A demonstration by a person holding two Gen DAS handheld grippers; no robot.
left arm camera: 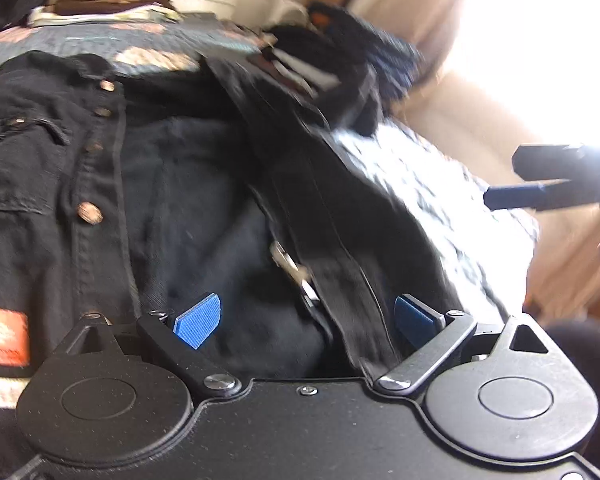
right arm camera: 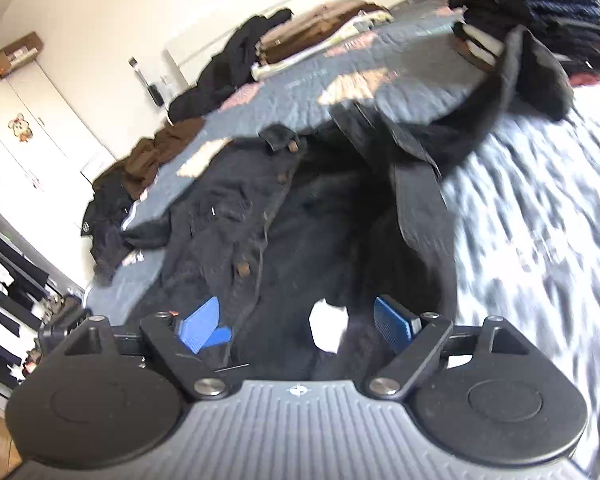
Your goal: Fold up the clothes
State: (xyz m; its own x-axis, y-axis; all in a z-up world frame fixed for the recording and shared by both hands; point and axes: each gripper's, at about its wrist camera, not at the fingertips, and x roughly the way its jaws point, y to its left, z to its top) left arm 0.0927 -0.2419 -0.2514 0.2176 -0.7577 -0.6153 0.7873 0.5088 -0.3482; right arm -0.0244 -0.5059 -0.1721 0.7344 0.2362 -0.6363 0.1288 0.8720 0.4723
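A black denim jacket [left arm camera: 60, 168] with copper buttons lies spread open on the bed, an orange label [left arm camera: 4, 336] near its hem. My left gripper [left arm camera: 306, 322] is open just above the lining, and a front panel [left arm camera: 332, 240] of the jacket runs between its blue pads [left arm camera: 198, 322]. The right wrist view shows the same jacket [right arm camera: 228, 216] front side up, with a white tag [right arm camera: 328, 328] on the lining. My right gripper [right arm camera: 296, 324] is open over that tag, holding nothing. The right gripper [left arm camera: 556, 184] also appears at the right edge of the left wrist view, above the bed.
A stack of folded dark clothes [right arm camera: 540, 8] sits at the far right of the bed, brown and black garments [right arm camera: 320, 28] at the far side. A black-and-white patterned blanket [right arm camera: 540, 220] covers the right part. A white wardrobe [right arm camera: 20, 128] and hanging clothes [right arm camera: 4, 280] stand left.
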